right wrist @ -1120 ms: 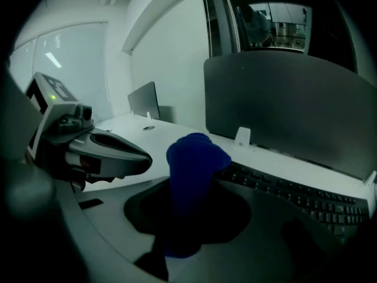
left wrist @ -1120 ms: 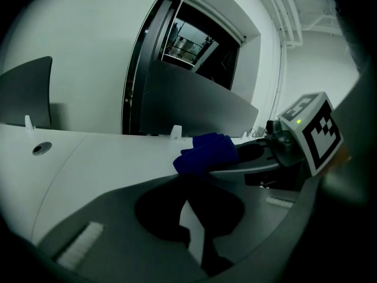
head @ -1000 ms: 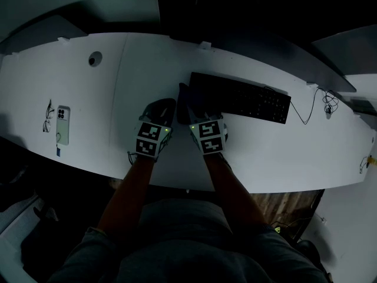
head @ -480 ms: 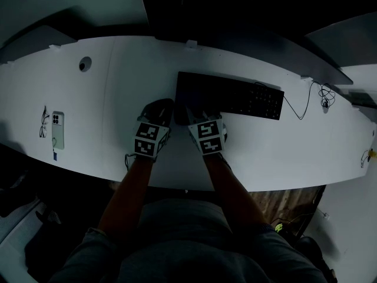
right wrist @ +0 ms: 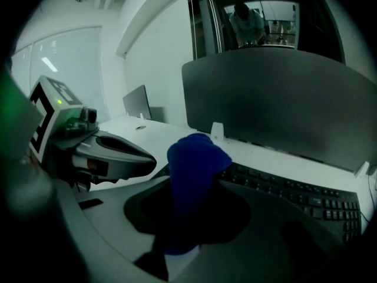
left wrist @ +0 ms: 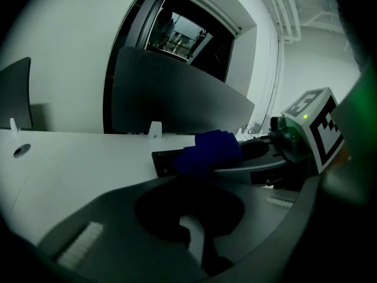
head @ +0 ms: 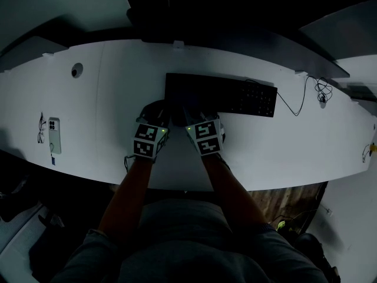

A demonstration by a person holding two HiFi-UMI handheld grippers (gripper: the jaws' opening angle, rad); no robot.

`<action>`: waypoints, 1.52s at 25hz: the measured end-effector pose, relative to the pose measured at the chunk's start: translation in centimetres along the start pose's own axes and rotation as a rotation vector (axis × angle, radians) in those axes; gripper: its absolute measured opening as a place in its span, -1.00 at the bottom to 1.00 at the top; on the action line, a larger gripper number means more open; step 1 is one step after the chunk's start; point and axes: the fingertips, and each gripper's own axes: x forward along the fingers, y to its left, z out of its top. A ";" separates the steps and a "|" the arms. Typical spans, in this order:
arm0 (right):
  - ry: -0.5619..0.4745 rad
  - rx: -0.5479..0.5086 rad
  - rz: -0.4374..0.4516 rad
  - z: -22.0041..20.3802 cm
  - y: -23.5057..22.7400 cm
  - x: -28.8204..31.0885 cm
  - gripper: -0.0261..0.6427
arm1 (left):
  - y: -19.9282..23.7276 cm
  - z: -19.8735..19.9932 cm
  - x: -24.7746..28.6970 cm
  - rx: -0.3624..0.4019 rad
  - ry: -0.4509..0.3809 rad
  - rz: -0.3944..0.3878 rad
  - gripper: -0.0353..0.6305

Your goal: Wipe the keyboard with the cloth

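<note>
Keyboard [head: 221, 96]: it is black and lies on the white desk [head: 283, 146], right in front of you. Its long side runs from your left to your right.
Cloth [right wrist: 194, 158]: it is blue and sits at the left end of the keyboard. I cannot tell if it is touching the keys.
Right gripper [head: 194, 119]: it is pinched tight on the cloth, and a bunch of cloth sticks up past the jaws.
Left gripper [head: 154, 114]: its jaws are pressed together with nothing in them. It sits just beside the keyboard's left end.
Way to go: most of the keyboard lies to your right, so I think you should wipe along the long side toward the right. Your right gripper has the cloth and is the nearer one.
Head view: it shows the whole keyboard, but the cloth is too dark to pick out.
Gripper views: these show the blue cloth well, and only part of the keyboard.
</note>
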 end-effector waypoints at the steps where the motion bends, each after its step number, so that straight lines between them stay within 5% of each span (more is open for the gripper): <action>1: 0.000 0.001 0.000 -0.1 -0.2 -0.1 -0.56 | -0.2 0.1 0.2 0.002 0.001 -0.002 -0.87; 38: -0.003 0.034 -0.067 -3.5 -7.6 -5.1 -0.56 | -8.1 1.8 5.5 0.062 0.022 -0.086 -0.87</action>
